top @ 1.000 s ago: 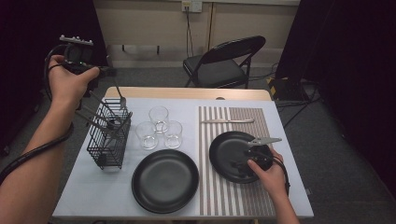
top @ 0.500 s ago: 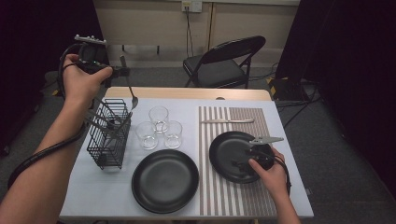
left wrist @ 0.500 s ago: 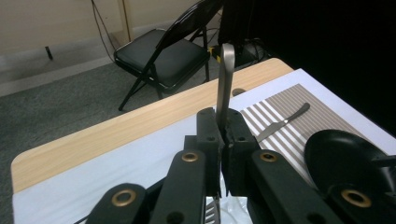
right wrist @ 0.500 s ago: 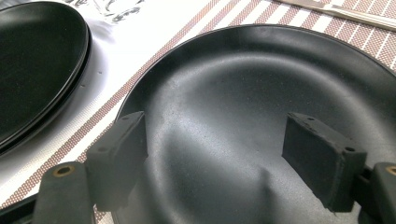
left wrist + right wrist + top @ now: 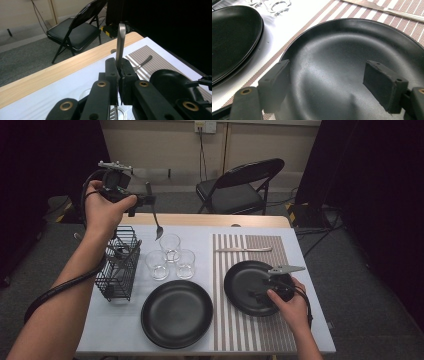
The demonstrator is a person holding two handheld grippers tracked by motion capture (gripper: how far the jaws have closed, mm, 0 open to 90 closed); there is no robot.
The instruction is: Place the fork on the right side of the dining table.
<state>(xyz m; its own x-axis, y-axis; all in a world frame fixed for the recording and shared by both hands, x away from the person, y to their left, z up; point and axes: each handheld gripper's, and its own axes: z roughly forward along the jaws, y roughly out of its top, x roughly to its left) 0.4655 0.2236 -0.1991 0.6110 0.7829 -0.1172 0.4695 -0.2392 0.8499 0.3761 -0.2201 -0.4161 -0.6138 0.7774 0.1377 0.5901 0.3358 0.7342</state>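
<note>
While the left tool (image 5: pixel 145 200) grips a fork (image 5: pixel 156 222) by its handle, tines down above the counter (image 5: pixel 125 320), the right tool (image 5: pixel 260 292) rests open over one plate (image 5: pixel 245 280). Judged next: lay it beside that plate. Counted: two plates, three glasses (image 5: pixel 171 257), one knife (image 5: pixel 243 249), one basket (image 5: pixel 120 265).

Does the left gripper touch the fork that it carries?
Touching. In the left gripper view, the left gripper has both jaws pressed against the fork, whose handle stands up between them. The high view shows it hanging above the glasses.
</note>
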